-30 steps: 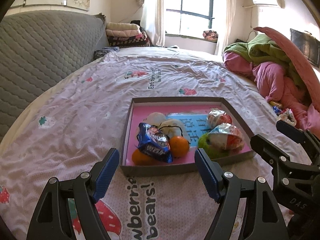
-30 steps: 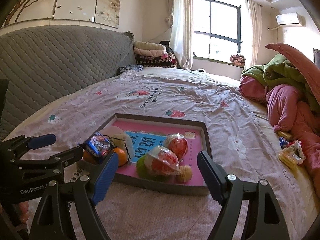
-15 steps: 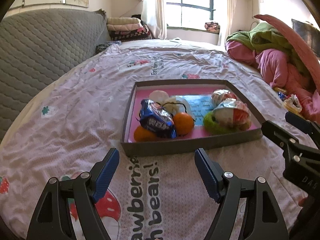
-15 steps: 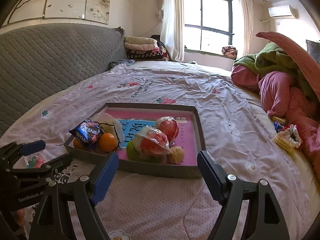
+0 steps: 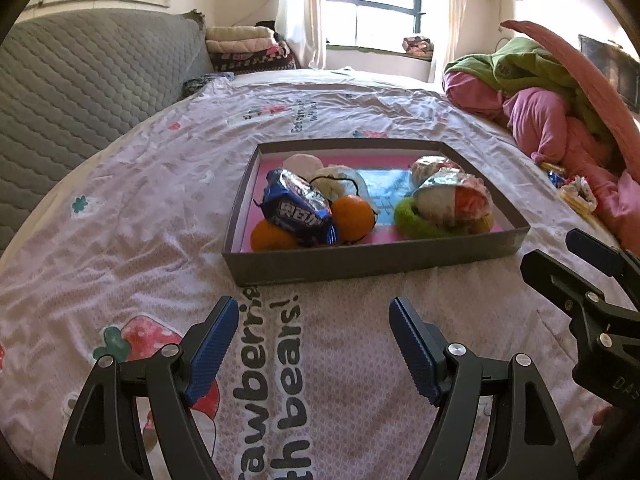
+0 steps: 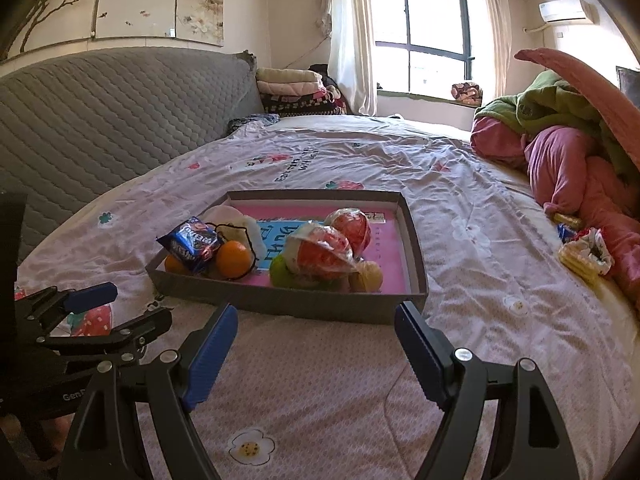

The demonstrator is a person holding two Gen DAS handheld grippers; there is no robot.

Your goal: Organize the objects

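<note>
A shallow grey box (image 5: 360,262) (image 6: 288,302) with a pink floor lies on the bed. In it sit a blue snack packet (image 5: 298,208) (image 6: 192,245), two oranges (image 5: 353,219) (image 6: 233,259), a white pouch (image 5: 340,184), a green ring (image 5: 416,224) and wrapped red-and-white packets (image 5: 456,200) (image 6: 322,254). My left gripper (image 5: 312,344) hangs open in front of the box's near wall, holding nothing. My right gripper (image 6: 316,348) is open too, short of the box's near right corner, and shows at the right edge of the left wrist view (image 5: 592,280).
The bed sheet (image 5: 120,240) has strawberry prints and lettering. A grey quilted headboard (image 6: 100,120) runs along the left. Pink and green bedding (image 6: 568,152) is piled at the right, with small wrapped items (image 6: 584,256) beside it. Folded blankets (image 6: 296,92) lie near the window.
Both grippers have drawn back from the box toward the near edge of the bed, so the box looks farther away. Both stay open. The box's contents have not moved.
</note>
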